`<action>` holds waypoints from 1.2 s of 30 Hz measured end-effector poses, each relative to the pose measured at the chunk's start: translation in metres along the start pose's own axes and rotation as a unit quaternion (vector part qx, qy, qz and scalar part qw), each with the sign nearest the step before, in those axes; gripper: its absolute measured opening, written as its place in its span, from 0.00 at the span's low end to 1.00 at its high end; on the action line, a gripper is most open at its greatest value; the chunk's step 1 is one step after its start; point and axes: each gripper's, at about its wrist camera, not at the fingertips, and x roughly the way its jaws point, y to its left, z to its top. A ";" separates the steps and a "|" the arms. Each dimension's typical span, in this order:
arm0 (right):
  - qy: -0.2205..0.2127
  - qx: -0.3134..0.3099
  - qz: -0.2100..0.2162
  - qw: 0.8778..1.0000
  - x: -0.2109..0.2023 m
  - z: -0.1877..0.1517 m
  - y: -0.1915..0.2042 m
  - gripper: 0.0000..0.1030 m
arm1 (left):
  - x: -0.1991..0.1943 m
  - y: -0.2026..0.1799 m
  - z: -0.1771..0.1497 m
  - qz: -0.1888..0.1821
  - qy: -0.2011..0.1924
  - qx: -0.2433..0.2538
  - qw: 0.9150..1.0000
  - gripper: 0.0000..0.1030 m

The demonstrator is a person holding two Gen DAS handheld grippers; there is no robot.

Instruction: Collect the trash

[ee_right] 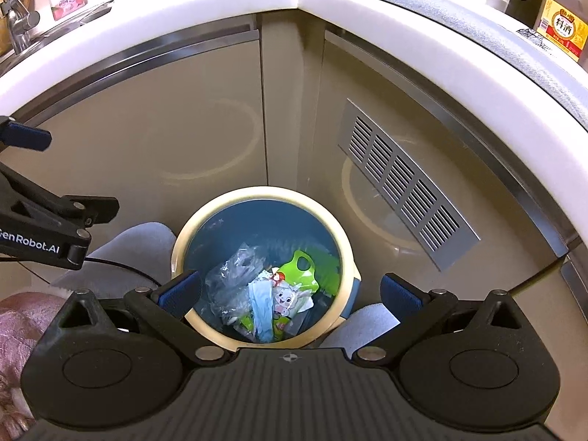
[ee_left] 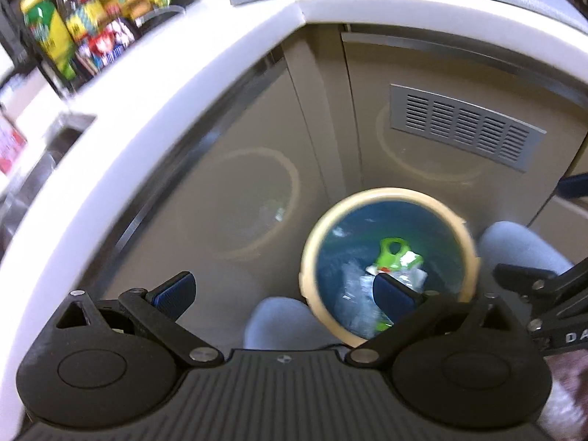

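Right wrist view, left to right: the left gripper [ee_right: 47, 191] pokes in at the left edge, its fingers spread apart and empty. At centre, near the corner where two beige cabinet doors [ee_right: 147, 139] meet, stands a round trash bin [ee_right: 183, 235] with a cream rim and blue lining. Inside lie a green wrapper [ee_right: 297, 275], clear plastic [ee_right: 228, 279] and a cartoon-printed packet [ee_right: 284, 299]. The right gripper [ee_right: 290, 294] hangs above the bin, fingers wide and empty. A grey vent grille [ee_right: 404, 183] sits on the right door.
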 end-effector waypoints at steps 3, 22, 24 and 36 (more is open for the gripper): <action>0.000 -0.003 0.001 1.000 0.001 0.000 0.000 1.00 | -0.006 -0.005 0.001 0.027 -0.020 0.022 0.999 1.00; 0.007 -0.002 -0.001 1.000 0.005 0.000 0.000 1.00 | -0.001 -0.009 0.000 -0.036 0.003 0.006 0.999 1.00; 0.008 -0.002 -0.001 1.000 0.005 0.000 0.000 1.00 | 0.000 -0.008 0.000 -0.035 0.005 0.002 0.999 1.00; 0.007 -0.004 -0.007 1.000 0.005 0.000 0.003 1.00 | 0.009 -0.007 -0.001 -0.054 0.031 -0.005 0.998 1.00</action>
